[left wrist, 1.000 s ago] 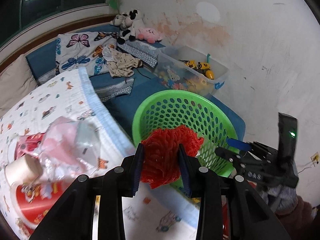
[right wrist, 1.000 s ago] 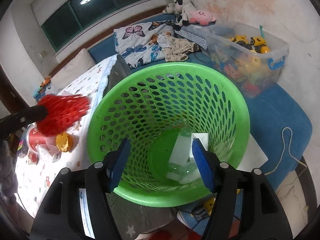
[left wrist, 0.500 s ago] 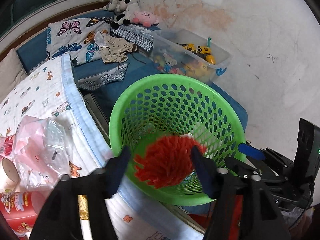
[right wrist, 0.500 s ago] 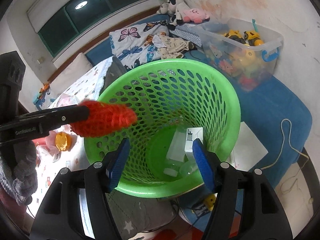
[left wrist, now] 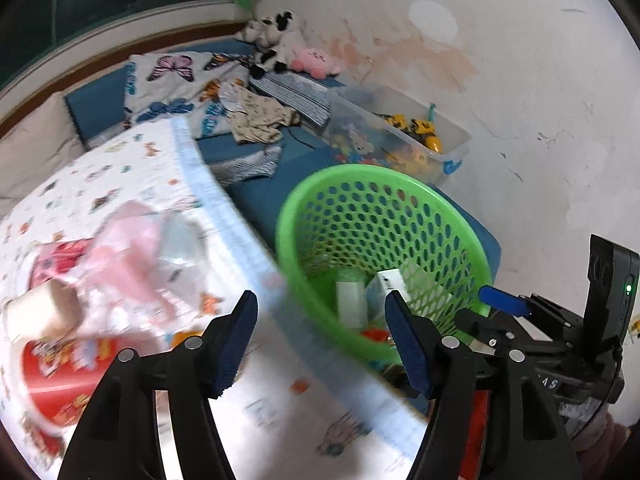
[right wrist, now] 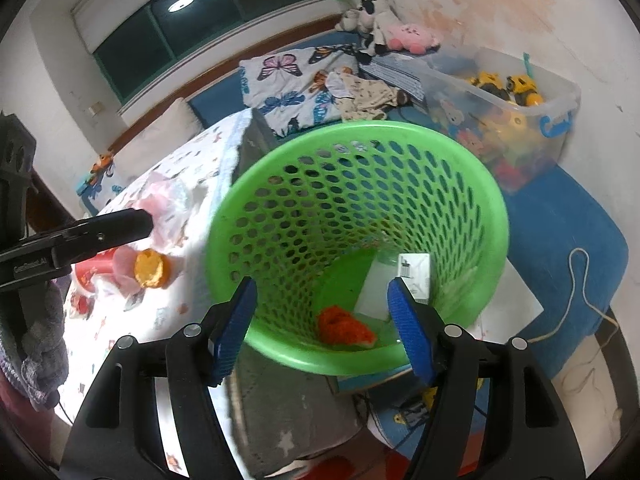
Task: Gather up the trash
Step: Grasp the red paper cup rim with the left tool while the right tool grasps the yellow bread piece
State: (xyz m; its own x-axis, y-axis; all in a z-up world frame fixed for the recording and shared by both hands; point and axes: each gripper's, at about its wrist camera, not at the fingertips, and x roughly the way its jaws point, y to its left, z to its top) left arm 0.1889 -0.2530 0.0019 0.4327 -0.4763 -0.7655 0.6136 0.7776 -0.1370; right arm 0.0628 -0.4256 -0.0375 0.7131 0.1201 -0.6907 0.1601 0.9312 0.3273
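Note:
A green perforated basket stands beside the table; it also shows in the left wrist view. A red mesh ball lies at its bottom next to white cartons. My left gripper is open and empty over the table edge, left of the basket. My right gripper is open and empty, just above the basket's near rim. On the patterned tablecloth lie a pink plastic bag, a paper roll, a red cup and an orange peel.
A clear bin of toys sits against the stained wall. Clothes and plush toys lie on the blue bed behind. A white cord runs over the blue mat at right.
The left gripper opened and let go of the red mesh ball, which dropped into the basket. The left gripper then drew back left over the table. The right gripper stayed put.

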